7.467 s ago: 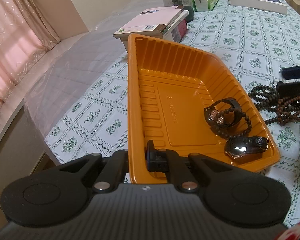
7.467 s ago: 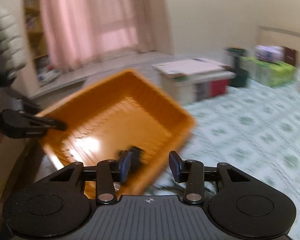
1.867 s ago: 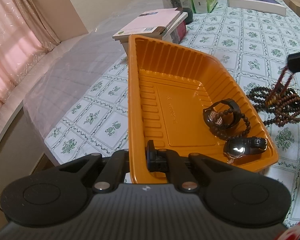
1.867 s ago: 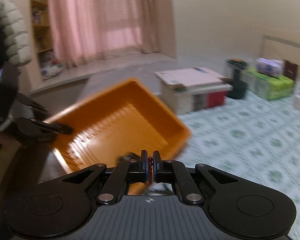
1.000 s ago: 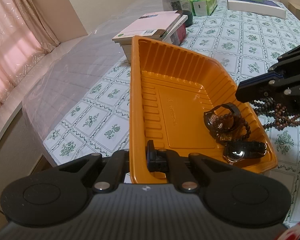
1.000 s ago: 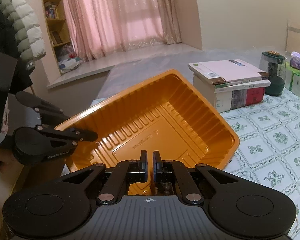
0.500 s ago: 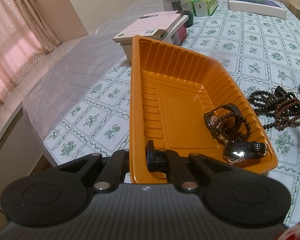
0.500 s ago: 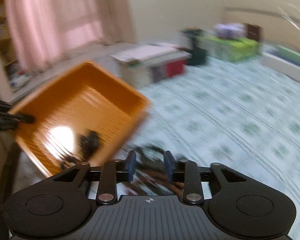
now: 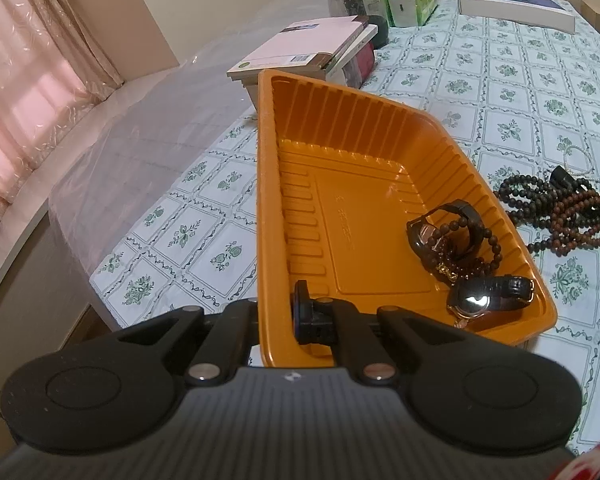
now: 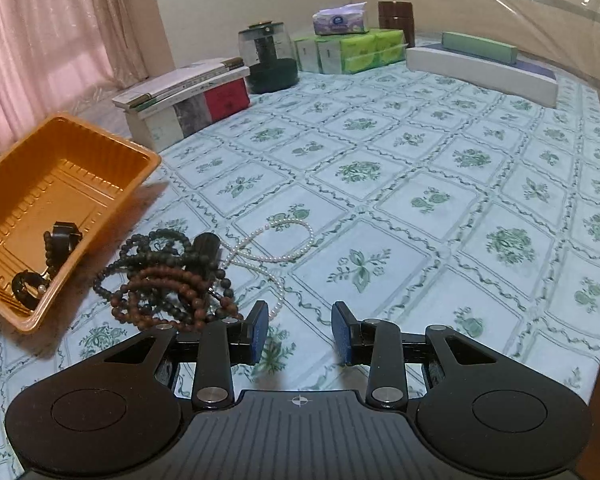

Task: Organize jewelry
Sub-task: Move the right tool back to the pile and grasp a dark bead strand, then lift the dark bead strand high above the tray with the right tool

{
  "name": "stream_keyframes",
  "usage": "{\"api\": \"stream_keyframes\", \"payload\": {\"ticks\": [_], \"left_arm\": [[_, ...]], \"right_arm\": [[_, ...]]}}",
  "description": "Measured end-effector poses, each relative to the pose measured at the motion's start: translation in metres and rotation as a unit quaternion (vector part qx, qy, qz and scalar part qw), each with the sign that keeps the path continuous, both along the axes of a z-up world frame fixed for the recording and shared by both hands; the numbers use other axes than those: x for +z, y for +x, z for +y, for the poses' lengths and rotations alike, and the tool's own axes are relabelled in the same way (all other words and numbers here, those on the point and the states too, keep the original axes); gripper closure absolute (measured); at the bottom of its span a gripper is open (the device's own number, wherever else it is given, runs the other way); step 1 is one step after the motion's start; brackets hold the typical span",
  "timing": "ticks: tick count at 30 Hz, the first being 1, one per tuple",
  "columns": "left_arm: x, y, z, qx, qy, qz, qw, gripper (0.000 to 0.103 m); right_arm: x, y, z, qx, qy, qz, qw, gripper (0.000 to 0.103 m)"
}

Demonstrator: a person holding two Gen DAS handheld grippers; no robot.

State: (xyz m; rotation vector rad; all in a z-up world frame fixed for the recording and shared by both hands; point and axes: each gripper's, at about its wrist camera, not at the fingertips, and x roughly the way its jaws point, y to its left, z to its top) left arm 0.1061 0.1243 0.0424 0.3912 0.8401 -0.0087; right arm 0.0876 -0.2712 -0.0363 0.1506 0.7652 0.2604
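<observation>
We hold the orange tray (image 9: 364, 208) by its near rim with our left gripper (image 9: 278, 316), one finger outside the wall and one inside, clamped on the plastic. The tray sits near the left edge of the bed (image 10: 420, 184), which is covered with a green-and-white patterned cloth; it seems tipped up on our side, though we cannot be sure.

By our reading, the job is partly done. Inside the tray, toward its far right corner, lie a black watch (image 9: 446, 226) with a brown bead bracelet (image 9: 470, 258) draped over it, and a second watch (image 9: 488, 296) with a shiny face, close against the end wall.

Still out on the bed, just beside the tray's right wall, is a tangled heap of dark and reddish-brown bead strands (image 10: 168, 280), with a small black piece (image 10: 206, 246) resting in the heap. A thin white pearl necklace (image 10: 276, 250) trails off from it toward the middle of the bed. These appear to be what remains.

Our right gripper (image 10: 300, 338) hovers low over the cloth just near the heap, jaws spread wide and holding nothing.

The beads look loose and interlooped, so they may well lift as one clump.
</observation>
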Motion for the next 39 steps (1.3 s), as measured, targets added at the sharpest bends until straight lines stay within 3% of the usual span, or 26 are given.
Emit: {"api": "stream_keyframes", "payload": {"ticks": [7, 12, 20, 22, 27, 39], "left_arm": [[0.0, 0.001, -0.001, 0.0, 0.005, 0.003, 1.0, 0.1], [0.0, 0.002, -0.001, 0.0, 0.006, 0.003, 1.0, 0.101], [0.0, 0.002, -0.001, 0.0, 0.005, 0.003, 1.0, 0.101], [0.0, 0.002, -0.001, 0.0, 0.005, 0.003, 1.0, 0.1], [0.0, 0.002, 0.0, 0.0, 0.005, 0.003, 1.0, 0.1], [0.001, 0.001, 0.0, -0.006, 0.003, 0.0, 1.0, 0.1]], "right_arm": [[-0.004, 0.011, 0.018, 0.037, 0.003, -0.01, 0.999, 0.068], [-0.01, 0.014, 0.041, 0.089, -0.038, -0.016, 0.995, 0.07], [-0.025, 0.025, 0.06, 0.133, -0.082, -0.013, 0.988, 0.094], [-0.022, 0.023, 0.06, 0.131, -0.088, -0.018, 0.987, 0.096], [0.003, 0.01, 0.057, 0.119, -0.087, -0.056, 0.988, 0.096], [0.095, -0.014, 0.058, 0.131, -0.101, -0.169, 0.972, 0.097]]}}
